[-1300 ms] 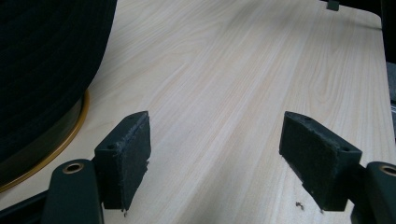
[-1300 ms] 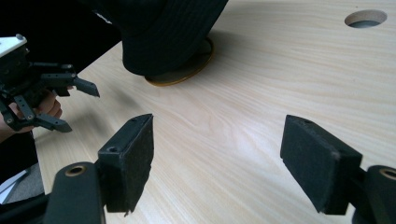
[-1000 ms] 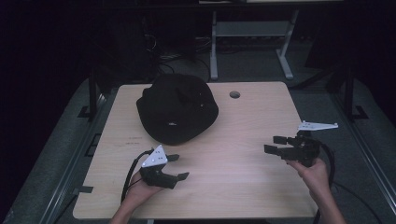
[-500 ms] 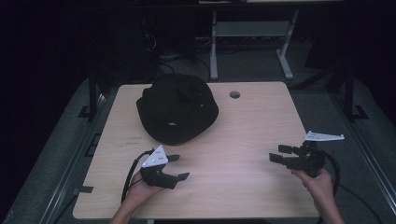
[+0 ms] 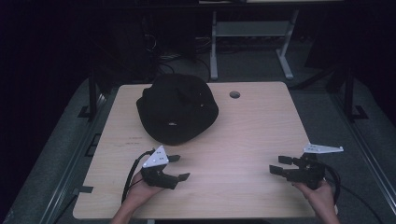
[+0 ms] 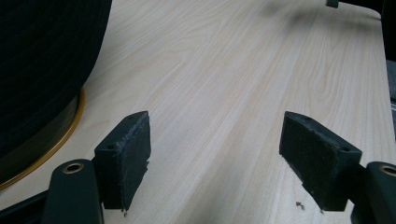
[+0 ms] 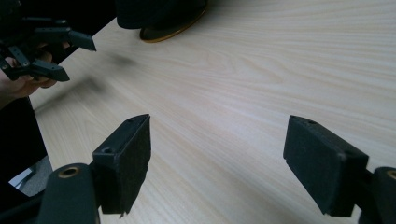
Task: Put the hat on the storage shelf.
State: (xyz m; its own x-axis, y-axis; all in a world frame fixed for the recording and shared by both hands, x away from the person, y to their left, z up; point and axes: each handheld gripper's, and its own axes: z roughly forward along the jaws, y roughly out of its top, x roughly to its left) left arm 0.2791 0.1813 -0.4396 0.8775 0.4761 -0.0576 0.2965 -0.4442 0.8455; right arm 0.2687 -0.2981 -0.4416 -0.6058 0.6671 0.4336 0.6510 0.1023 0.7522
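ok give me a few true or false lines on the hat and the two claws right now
1. The black hat lies on the table. True.
2. The left claw is shut on the hat. False: its jaws stand wide apart with nothing between them, short of the hat.
3. The right claw is open. True.
4. The right claw touches the hat. False: it is near the table's right edge, far from the hat.
5. The hat has a gold-coloured rim at its base. True, by the left gripper view.
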